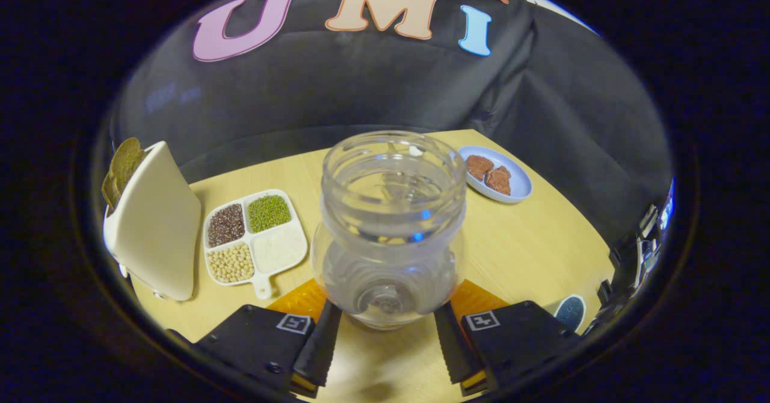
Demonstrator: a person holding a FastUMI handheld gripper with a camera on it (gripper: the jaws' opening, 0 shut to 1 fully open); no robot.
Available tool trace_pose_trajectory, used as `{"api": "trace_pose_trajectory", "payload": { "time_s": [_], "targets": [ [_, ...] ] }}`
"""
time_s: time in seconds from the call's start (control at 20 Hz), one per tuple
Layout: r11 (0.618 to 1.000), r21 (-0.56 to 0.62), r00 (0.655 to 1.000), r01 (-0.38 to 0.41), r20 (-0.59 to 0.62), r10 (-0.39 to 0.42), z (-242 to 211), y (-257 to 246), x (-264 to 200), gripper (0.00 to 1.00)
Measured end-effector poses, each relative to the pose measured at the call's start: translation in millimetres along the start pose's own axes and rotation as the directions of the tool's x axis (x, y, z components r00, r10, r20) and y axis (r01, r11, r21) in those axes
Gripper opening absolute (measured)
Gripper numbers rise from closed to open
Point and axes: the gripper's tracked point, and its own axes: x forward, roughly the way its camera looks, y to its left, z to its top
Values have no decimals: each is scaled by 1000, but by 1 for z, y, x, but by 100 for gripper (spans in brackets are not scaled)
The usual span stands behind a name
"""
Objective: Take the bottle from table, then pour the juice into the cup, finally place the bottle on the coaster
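Gripper (388,346): two black fingers with ribbed pads, spread wide, one on each side of the bottle's base; slim gap visible between each pad and the plastic, so no firm hold readable
Finger pads (319,346): angled inward toward the bottle, just beside its lower wall; contact cannot be told for certain
Bottle (391,228): clear, ribbed plastic bottle with wide open mouth, no cap, upright between the fingers, base resting on the coaster; inside looks clear, juice level cannot be told
Coaster (301,299): flat orange square coaster, under the bottle, corners poking out left and right of its base, near the table's near edge
Table (529,252): light wooden top, carrying everything
Dark disc (570,311): small round dark item with pale rim, close to the table's right edge, just beyond the right finger; kind cannot be told
Toaster (155,225): cream, smooth-sided toaster at the table's left edge, leaning in the fisheye curve
Toast (122,168): brown slice standing up out of the toaster's top
Divided tray (263,286): white four-part tray with short handle, between toaster and bottle, left of the coaster
Tray contents: dark reddish grains rear left, green beans rear right, pale round beans front left, white grains front right
Plate (518,181): pale blue oval plate toward the table's far right corner, well apart from the bottle
Brown pieces (488,173): two reddish-brown chunks lying on the plate, touching one another
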Motion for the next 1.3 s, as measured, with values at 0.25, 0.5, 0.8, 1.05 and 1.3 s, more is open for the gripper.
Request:
{"api": "trace_pose_trajectory", "payload": {
  "time_s": [0.25, 0.5, 0.8, 1.05, 1.3],
  "targets": [
    [1000, -5, 1000, 13, 11, -13, 0, 2, 7, 77],
    [1000, 2, 1000, 17, -3, -17, -1, 2, 9, 84],
    [1000, -4, 1000, -10, 1, 10, 3, 6, 8, 93],
    [1000, -18, 1000, -14, -5, 14, 2, 4, 4, 100],
    [1000, -11, 1000, -26, 4, 26, 4, 0, -5, 100]
  ]
}}
